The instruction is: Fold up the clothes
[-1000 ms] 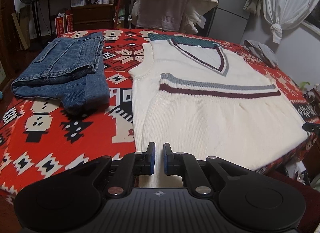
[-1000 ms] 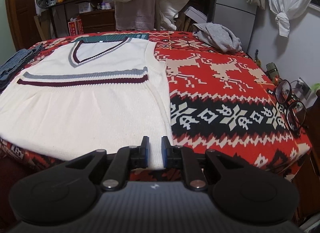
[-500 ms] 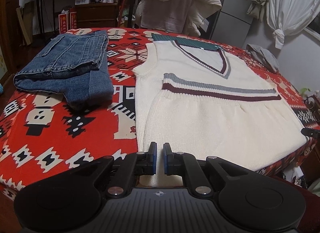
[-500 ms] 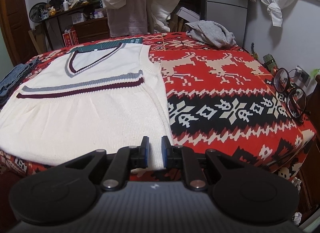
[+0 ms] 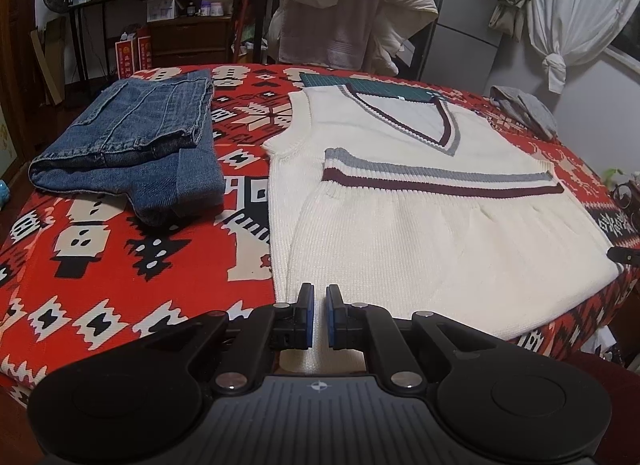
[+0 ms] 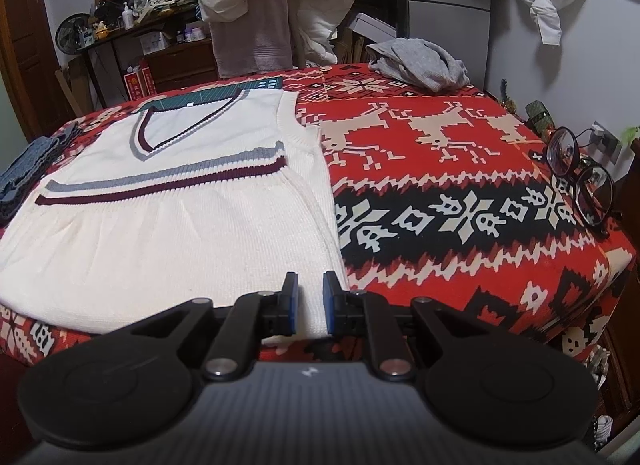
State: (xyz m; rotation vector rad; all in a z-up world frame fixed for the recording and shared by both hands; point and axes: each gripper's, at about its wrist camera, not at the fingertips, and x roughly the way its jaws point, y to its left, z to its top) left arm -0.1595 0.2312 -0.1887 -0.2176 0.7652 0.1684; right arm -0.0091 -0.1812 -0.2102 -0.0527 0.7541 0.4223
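Lying flat and face-up, the cream vest [image 5: 420, 217] filled the centre of the left view, its hem at the near table edge, ready for a fold. Both the left gripper [image 5: 319, 315] and right gripper [image 6: 307, 303] hung at its two hem corners, fingers slightly parted, pinching nothing. Folded jeans [image 5: 132, 149] sat upper left.

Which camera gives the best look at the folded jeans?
The left wrist view: the folded jeans lie whole on the cloth, left of the vest. The right wrist view catches only a sliver at its left edge.
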